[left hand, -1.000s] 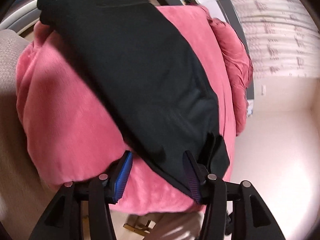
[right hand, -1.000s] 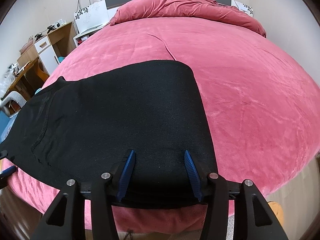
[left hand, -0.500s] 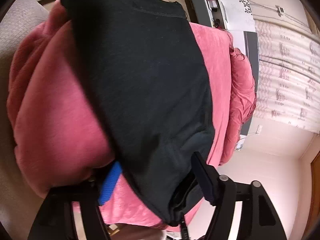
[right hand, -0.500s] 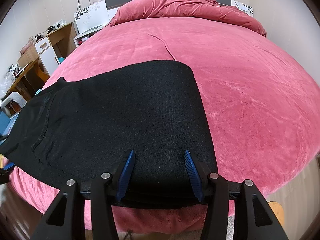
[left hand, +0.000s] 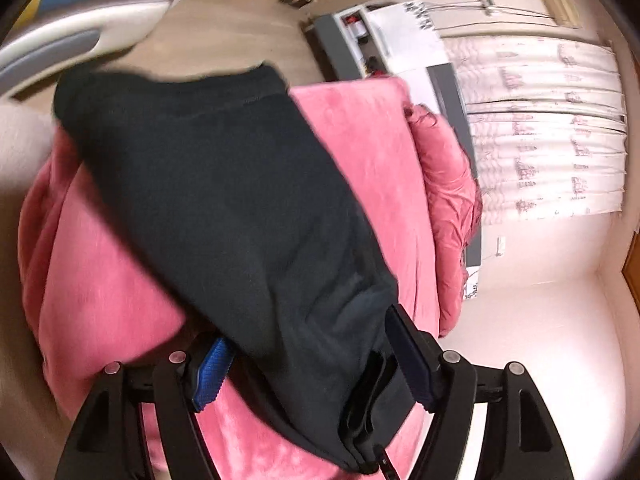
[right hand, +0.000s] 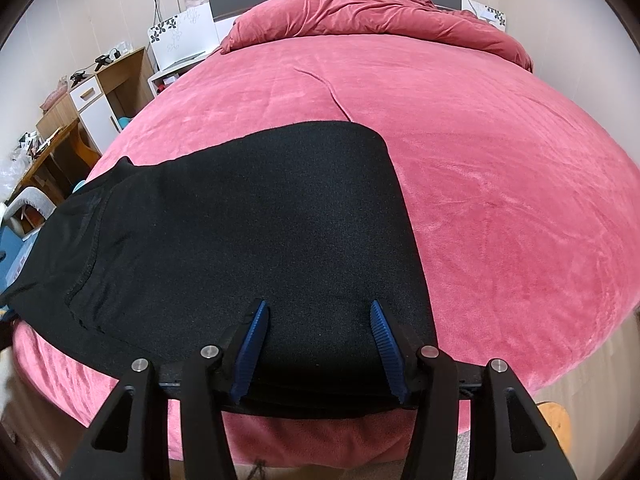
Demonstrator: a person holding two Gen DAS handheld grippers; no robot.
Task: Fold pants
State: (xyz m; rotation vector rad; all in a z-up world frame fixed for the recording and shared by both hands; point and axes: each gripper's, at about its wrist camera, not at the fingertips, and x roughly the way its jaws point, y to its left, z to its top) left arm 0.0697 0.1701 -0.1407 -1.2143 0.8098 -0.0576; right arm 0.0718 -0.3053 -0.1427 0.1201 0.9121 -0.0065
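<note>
Black pants (right hand: 256, 216) lie flat on a pink bed (right hand: 500, 184), stretching from the near edge toward the left. My right gripper (right hand: 318, 332) is open, its blue-padded fingers (right hand: 250, 340) resting over the near end of the pants. In the left wrist view the pants (left hand: 240, 200) run away from the camera over the bed (left hand: 100, 280). My left gripper (left hand: 308, 356) is open with the pants' end lying between and over its fingers; the fabric covers part of the left blue pad (left hand: 212, 372).
A crumpled pink duvet (right hand: 372, 12) lies at the headboard. Wooden desks and a white cabinet (right hand: 92, 100) stand left of the bed. A blue and white object (left hand: 100, 8) and wooden floor lie beyond the pants' far end. Curtains (left hand: 540, 128) hang on the wall.
The left gripper's view has swung and shifted, with the pants' end sliding deeper across its fingers. The pants' left end has shifted slightly in the right view. The right gripper has not moved.
</note>
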